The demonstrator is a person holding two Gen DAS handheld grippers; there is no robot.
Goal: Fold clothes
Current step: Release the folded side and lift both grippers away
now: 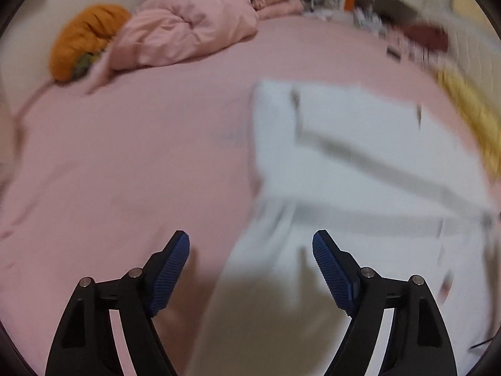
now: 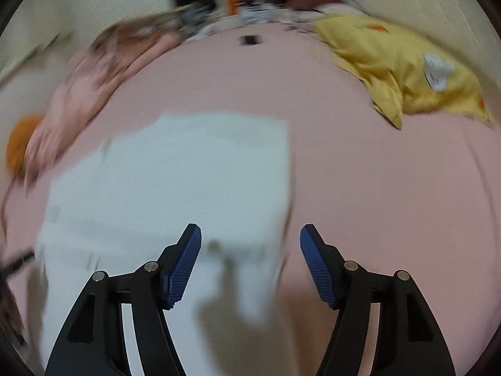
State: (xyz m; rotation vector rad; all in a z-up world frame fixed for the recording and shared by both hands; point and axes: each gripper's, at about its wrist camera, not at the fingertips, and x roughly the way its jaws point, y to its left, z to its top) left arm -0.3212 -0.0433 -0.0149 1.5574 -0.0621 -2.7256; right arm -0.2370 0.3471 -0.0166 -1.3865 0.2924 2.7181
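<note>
Where garment (image 1: 360,163) ends, sheet (image 1: 141,156) (bare).

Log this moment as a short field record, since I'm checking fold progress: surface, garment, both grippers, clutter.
surface: pink bed sheet
garment: white garment, lying partly folded on the sheet, blurred
left gripper: open, nothing between the pads
right gripper: open, above the garment's near edge
clutter: pink quilt, orange cushion, yellow pillow

A garment (image 2: 175,188) lies flat on a bed sheet (image 2: 375,203), a crumpled quilt (image 1: 188,25) behind it, a pillow (image 2: 407,72) at its right.
</note>
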